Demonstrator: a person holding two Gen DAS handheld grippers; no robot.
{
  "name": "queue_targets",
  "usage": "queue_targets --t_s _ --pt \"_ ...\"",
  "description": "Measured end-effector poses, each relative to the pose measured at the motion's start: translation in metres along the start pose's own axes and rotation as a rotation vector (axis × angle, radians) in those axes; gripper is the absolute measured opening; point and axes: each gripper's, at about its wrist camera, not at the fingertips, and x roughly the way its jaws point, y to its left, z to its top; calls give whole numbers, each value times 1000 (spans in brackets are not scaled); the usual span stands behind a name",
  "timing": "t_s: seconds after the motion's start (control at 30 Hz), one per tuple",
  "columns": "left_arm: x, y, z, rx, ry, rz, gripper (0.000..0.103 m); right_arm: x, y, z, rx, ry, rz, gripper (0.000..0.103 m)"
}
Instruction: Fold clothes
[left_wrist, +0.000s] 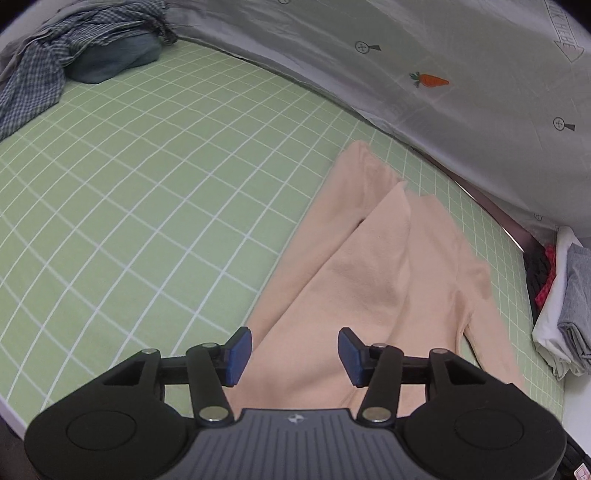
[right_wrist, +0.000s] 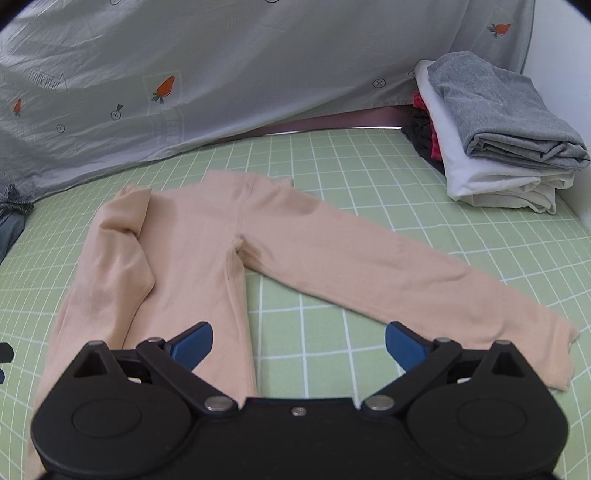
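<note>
A pair of peach tights (right_wrist: 207, 243) lies flat on the green checked sheet (right_wrist: 332, 177). Its waist points toward the grey curtain. One leg stretches out to the right, and the other runs toward me with a flap of fabric folded over it on the left. In the left wrist view the same tights (left_wrist: 369, 266) fill the lower right. My left gripper (left_wrist: 294, 355) hovers above the near leg, jaws apart, nothing between its blue pads. My right gripper (right_wrist: 298, 345) stands wide open over the gap between the two legs, empty.
A stack of folded clothes (right_wrist: 506, 125), grey on white, sits at the sheet's far right; it shows as the folded stack (left_wrist: 569, 306) in the left view too. A crumpled checked garment (left_wrist: 55, 62) lies at the far left. A grey carrot-print curtain (right_wrist: 184, 74) borders the back.
</note>
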Motion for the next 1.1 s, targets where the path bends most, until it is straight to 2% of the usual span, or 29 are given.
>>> queue_targets --t_s 0.27,0.4,0.5,0.57,0.67,0.77,0.9,1.0,1.1 --pt "71 -48 53 68 38 -29 53 53 -25 40 89 24 -94 101" --pt "111 -68 82 91 37 3 53 80 -40 58 120 64 -156 101" --pt "138 -76 97 126 39 37 54 90 -47 59 124 80 -193 101" --pt "150 -81 102 156 37 56 57 95 -50 59 129 99 -218 101" --pt "156 -91 103 239 7 82 62 101 -51 60 125 106 -241 101" --pt "155 -92 99 258 -10 87 63 108 -54 59 137 120 -258 101" --pt "152 -88 102 239 -2 77 64 113 -63 54 167 141 -275 101" --pt "145 -85 105 206 4 68 71 108 -73 51 195 141 -281 101" --pt "125 -81 104 202 -29 44 77 99 -85 48 221 130 -285 101"
